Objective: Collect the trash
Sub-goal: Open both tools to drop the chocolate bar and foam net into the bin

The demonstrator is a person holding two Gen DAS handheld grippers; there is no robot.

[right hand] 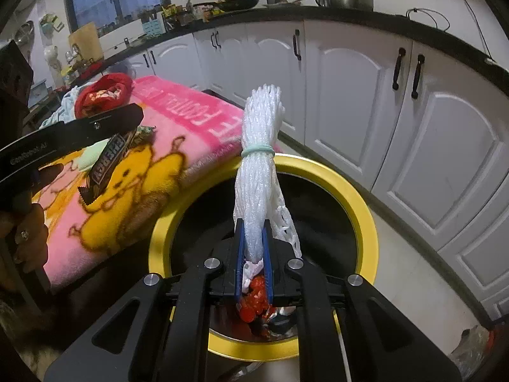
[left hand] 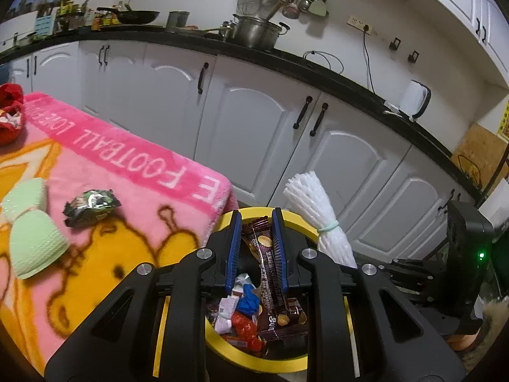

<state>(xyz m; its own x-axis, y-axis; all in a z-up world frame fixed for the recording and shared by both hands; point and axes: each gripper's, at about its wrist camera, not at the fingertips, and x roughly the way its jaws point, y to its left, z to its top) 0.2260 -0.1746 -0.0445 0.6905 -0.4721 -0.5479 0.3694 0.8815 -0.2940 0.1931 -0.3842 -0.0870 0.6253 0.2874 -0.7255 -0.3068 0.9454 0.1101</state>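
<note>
While clamped, foam net bundle (right hand: pixel 259 172) upright (long axis vertical), right gripper (right hand: pixel 254 248).

Dim indoor light, cool tint; fisheye bends the cabinets (left hand: pixel 261 117) hard, corners go black, and the blanket (left hand: pixel 95 232) blurs.

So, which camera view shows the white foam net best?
The right wrist view: the white foam net shows whole, pinched between the right gripper fingers over the bin. The left wrist view shows only its banded upper part.
</note>
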